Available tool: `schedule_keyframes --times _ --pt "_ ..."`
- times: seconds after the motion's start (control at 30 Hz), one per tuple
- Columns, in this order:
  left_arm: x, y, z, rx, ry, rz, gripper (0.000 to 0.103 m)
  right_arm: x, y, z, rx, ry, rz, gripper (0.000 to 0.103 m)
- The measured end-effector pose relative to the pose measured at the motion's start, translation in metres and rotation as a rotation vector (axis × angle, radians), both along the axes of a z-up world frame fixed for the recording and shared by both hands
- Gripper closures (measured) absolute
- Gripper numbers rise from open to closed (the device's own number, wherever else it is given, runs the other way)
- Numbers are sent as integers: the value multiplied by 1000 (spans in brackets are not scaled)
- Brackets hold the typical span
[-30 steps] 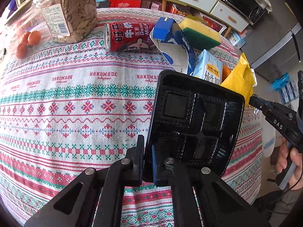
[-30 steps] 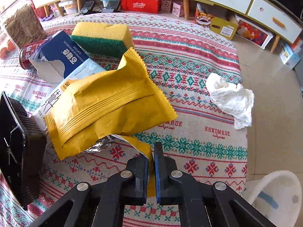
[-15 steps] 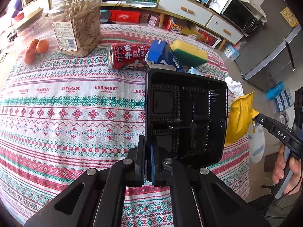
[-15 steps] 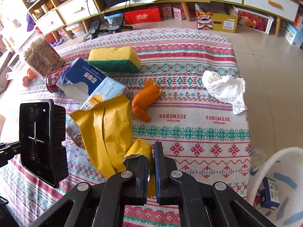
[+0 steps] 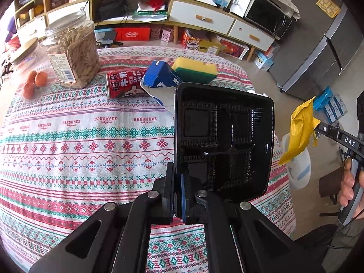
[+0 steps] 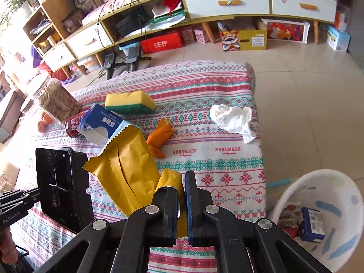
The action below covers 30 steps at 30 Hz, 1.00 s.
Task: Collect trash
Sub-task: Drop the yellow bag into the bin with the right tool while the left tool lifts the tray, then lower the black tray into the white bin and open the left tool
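The left gripper is clamped on the rim of a black plastic tray, pinching one thin wall so the tray stands on edge above the tablecloth with its ribbed, divided inside facing the camera. Holding it by the wall makes sense: a shallow tray gives two flat fingers nothing else to bite on.

The right gripper is closed on a corner of a yellow wrapper, and the rest of the bag hangs loose and crumpled to the side, clear of the table (a light, floppy thing like this only needs a pinch of one end). In the left wrist view the same wrapper dangles from the right gripper past the table edge.

Both pieces of trash are in the air, each in its own tool, which suggests they are meant for the white bin on the floor just beside the table; it already holds a blue carton and some wrappers.

Left on the cloth are a white tissue, orange peel, an opened blue milk carton and a red can lying on its side. The sponge and the jar of seeds look like keepers, not trash.
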State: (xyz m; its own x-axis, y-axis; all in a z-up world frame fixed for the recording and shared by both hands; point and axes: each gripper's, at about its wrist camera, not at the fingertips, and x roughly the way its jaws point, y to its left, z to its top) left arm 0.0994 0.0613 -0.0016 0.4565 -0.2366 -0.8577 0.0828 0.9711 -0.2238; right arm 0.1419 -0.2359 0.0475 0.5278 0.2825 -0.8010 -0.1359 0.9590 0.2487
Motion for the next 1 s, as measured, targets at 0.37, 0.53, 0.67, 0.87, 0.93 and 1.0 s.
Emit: schedule_keyframes --times 0.37,0.53,0.67,0.87,0.93,1.0 --pt "-11 -51 11 -7 -45 -76 99 -29 -84 23 -73 -56 -195 99" --pt "-13 -87 12 14 -48 -135 99 -42 -128 16 -195 -12 -339 98" --pt "-13 -117 13 29 -59 -176 99 -40 -152 -5 -242 74 -396 96" --pt "-9 -165 15 0 -65 -220 99 -29 -166 -30 -262 198 -414 72" --pt "-7 -181 14 -11 -65 -233 99 -33 -167 -26 -251 190 -421 54" --pt "-5 -196 13 -12 -67 -245 99 -39 -167 -17 -233 154 -424 52"
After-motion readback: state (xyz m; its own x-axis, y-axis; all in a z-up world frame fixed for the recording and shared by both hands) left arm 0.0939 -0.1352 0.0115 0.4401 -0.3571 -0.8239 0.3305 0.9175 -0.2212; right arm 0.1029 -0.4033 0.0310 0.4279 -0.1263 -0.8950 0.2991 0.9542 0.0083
